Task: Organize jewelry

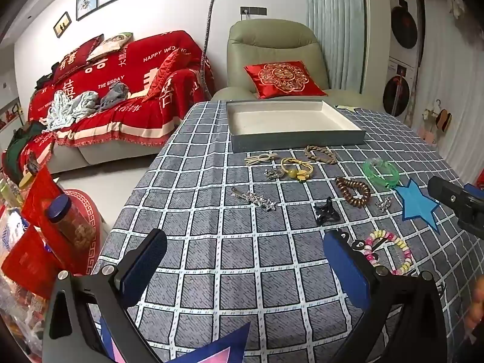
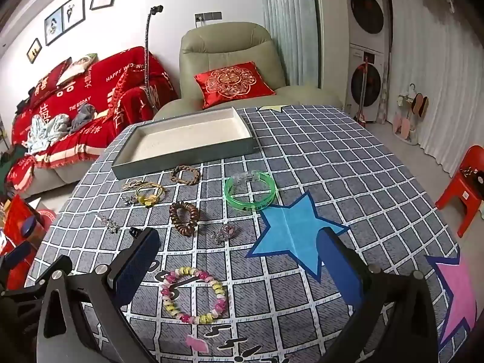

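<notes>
Start of the sort. Both tools stand with their jaws fully apart and hold nothing: the left tool (image 1: pixel 245 269) over bare cloth, the right tool (image 2: pixel 239 263) above the pastel bead bracelet (image 2: pixel 193 295). The tray (image 2: pixel 181 142) lies empty at 12 o'clock on the tabletop (image 2: pixel 348 166), well apart from the bracelet. Between them lie the brown coil tie (image 2: pixel 184 217), the green bangle (image 2: pixel 249 192), the yellow tie (image 2: pixel 148 195) and the braided ring (image 2: pixel 185 174). Take the bracelet first, as it seems nearest. Lower your right tool so that one pad passes inside the loop, and close on a single stretch of beads.
</notes>
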The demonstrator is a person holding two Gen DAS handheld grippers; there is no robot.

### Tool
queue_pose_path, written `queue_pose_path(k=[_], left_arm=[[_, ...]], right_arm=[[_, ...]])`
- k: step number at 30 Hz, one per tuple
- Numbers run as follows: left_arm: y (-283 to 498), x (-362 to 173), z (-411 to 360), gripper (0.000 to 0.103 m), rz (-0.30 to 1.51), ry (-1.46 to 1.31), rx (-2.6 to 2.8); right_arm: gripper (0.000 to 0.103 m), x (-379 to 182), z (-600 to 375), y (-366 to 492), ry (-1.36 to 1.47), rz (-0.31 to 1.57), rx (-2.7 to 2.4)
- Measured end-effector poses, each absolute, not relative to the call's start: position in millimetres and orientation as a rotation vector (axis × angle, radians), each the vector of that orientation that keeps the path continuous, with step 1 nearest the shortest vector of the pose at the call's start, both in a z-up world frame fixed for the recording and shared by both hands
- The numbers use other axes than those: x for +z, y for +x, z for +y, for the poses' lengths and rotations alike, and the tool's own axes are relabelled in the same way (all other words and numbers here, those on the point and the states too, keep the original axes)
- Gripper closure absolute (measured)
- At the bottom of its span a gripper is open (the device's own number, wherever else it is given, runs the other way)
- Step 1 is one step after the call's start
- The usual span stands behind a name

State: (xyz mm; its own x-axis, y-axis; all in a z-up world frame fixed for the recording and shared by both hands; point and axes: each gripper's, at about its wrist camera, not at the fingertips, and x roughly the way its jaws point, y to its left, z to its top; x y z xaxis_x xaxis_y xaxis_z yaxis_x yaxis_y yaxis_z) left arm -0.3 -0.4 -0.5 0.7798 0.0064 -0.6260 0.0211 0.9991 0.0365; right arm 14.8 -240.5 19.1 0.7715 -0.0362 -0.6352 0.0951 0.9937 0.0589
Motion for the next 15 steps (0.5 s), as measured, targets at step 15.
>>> queue_pose_path(k=[15], left_arm=[[1,-1,8,0.0,0.704,0.003,-0.016]], right_arm=[[0.0,28,-233,9,0.056,0.668,-0.06]])
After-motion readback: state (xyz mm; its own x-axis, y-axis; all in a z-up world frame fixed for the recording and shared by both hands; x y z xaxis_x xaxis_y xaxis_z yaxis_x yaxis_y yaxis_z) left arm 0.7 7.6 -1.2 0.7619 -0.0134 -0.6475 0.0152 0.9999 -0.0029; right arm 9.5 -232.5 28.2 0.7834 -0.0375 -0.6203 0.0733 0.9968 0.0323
